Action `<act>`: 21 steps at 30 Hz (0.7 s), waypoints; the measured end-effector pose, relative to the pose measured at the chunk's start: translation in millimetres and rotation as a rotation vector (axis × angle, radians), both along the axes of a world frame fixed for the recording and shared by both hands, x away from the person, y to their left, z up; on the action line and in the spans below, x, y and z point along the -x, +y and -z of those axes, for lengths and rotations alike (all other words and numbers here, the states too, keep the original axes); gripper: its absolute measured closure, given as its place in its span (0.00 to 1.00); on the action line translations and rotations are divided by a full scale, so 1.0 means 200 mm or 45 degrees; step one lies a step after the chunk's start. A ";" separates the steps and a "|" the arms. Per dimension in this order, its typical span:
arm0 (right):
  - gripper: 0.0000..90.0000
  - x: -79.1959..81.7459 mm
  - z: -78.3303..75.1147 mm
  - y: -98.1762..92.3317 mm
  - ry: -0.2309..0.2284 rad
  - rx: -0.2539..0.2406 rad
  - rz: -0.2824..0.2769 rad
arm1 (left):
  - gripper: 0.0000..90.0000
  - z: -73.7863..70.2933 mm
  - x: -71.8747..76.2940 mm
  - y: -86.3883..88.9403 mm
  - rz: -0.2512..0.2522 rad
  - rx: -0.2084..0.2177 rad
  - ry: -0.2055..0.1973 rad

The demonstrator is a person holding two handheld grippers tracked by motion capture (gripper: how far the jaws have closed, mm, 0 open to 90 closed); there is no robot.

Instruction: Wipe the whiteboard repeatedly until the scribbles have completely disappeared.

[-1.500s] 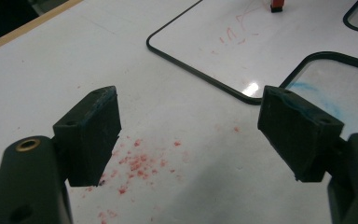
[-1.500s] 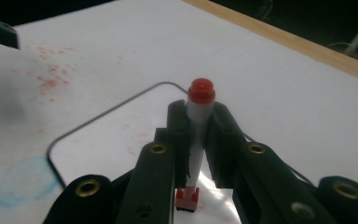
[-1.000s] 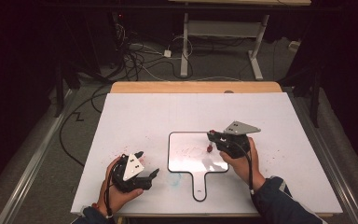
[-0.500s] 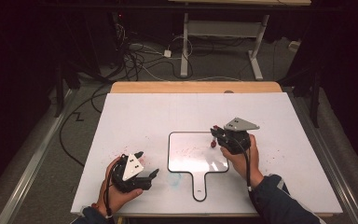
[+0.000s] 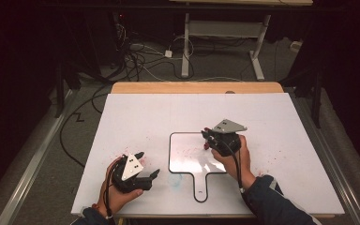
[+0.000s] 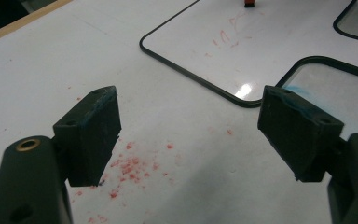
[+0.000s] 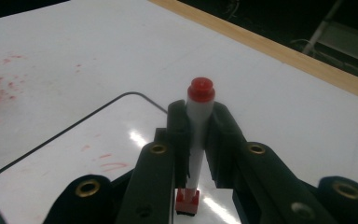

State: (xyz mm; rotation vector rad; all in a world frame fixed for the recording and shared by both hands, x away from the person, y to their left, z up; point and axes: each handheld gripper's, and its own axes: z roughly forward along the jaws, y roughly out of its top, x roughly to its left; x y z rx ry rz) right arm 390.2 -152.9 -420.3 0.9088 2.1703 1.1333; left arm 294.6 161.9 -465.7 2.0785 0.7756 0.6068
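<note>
The right hand-held gripper (image 7: 199,135) is clenching a marker (image 7: 198,122), its two black jaws pressing on the grey barrel from either side. In the right gripper view the marker is standing roughly upright between the jaws, red end cap at the top and the red writing end low, right at or just above the small whiteboard (image 5: 187,157). In the high view this right hand-held gripper (image 5: 211,139) is sitting over the whiteboard's upper right corner, where faint red strokes are showing.

The marker is looking light, stiff and smooth: a plastic barrel that is likely to slip or twist if the squeeze is too gentle, yet is needing no great force. Holding it around the middle of the barrel, as now, is probably the best place, since it is keeping the tip steady while leaving it free to touch the board. The tip itself is soft felt, so pressing down hard is likely to squash it.

The whiteboard is lying flat on the white counter (image 5: 281,117), thin and rigid with a dark rim and a handle toward the person; it is probably sliding easily on that surface under sideways strokes.

The left hand-held gripper (image 5: 147,166) is resting on the counter left of the board, released, its jaws standing wide apart with nothing between them.
</note>
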 end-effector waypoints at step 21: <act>0.90 0.01 0.01 0.32 0.087 -0.079 -0.198 | 0.23 0.00 0.00 0.01 0.017 0.021 0.004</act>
